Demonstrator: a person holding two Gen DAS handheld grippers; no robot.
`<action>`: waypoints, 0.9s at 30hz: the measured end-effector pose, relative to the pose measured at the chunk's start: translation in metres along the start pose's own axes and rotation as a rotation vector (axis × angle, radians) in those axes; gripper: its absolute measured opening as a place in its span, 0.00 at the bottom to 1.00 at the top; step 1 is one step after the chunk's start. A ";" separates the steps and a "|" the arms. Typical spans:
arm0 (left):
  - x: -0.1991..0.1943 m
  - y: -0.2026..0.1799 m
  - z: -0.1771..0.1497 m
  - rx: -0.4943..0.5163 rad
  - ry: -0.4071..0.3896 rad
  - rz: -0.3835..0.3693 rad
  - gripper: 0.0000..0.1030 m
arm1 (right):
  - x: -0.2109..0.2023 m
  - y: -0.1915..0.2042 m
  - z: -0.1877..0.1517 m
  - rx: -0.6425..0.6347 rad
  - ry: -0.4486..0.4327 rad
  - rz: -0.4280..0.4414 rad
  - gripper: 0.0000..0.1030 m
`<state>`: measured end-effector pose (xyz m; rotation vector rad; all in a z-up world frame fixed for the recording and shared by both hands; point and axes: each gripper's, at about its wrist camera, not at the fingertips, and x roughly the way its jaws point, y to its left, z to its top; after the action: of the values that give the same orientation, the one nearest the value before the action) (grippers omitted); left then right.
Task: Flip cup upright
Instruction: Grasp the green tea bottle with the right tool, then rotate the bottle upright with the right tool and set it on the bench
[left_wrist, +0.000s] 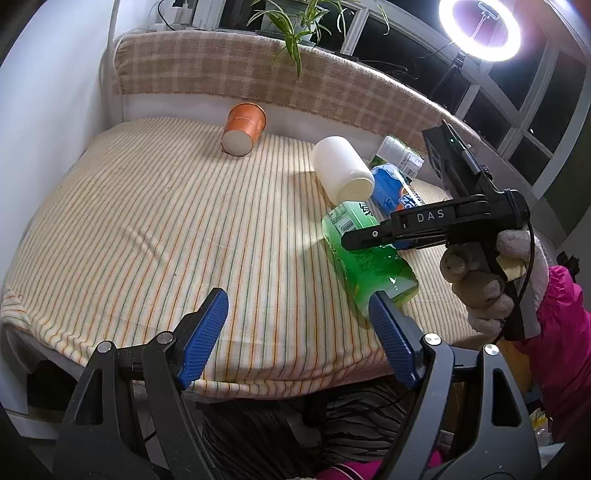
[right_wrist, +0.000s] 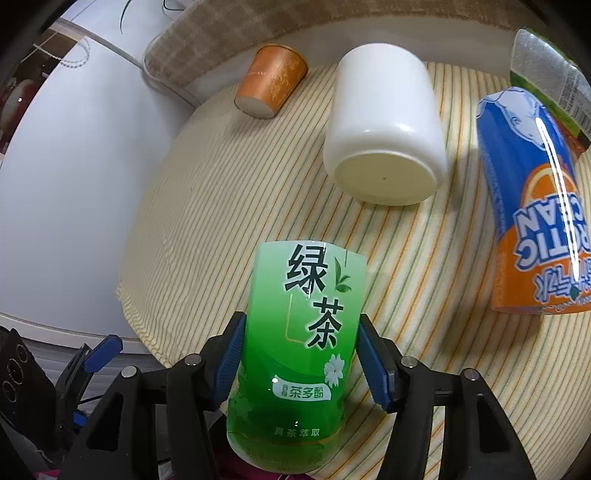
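A green tea cup (right_wrist: 295, 354) lies on its side on the striped tablecloth; it also shows in the left wrist view (left_wrist: 365, 254). My right gripper (right_wrist: 301, 350) has its blue pads on both sides of it, closed on its body. A white cup (right_wrist: 386, 129) lies on its side behind it, base toward me, also in the left wrist view (left_wrist: 341, 168). An orange paper cup (right_wrist: 271, 81) lies on its side at the far left (left_wrist: 243, 127). My left gripper (left_wrist: 299, 332) is open and empty above the table's front edge.
A blue-and-orange drink cup (right_wrist: 532, 206) and a clear green-labelled bottle (right_wrist: 550, 77) lie on their sides at the right. The striped tablecloth (left_wrist: 147, 229) covers the table. A checked cushion (left_wrist: 207, 74) runs along the back, and a ring light (left_wrist: 480, 26) glares at top right.
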<state>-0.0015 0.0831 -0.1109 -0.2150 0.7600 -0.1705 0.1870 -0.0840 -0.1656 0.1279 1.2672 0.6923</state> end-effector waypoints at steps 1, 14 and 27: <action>0.000 -0.001 0.000 0.002 -0.002 0.000 0.78 | -0.003 -0.002 -0.003 0.003 -0.008 0.001 0.59; 0.000 -0.023 0.004 0.042 -0.036 -0.016 0.78 | -0.063 0.016 -0.039 -0.106 -0.368 -0.164 0.58; -0.004 -0.029 0.008 0.057 -0.070 0.001 0.78 | -0.064 0.027 -0.055 -0.184 -0.547 -0.329 0.56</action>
<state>-0.0010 0.0574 -0.0950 -0.1657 0.6843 -0.1825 0.1178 -0.1130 -0.1178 -0.0425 0.6739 0.4420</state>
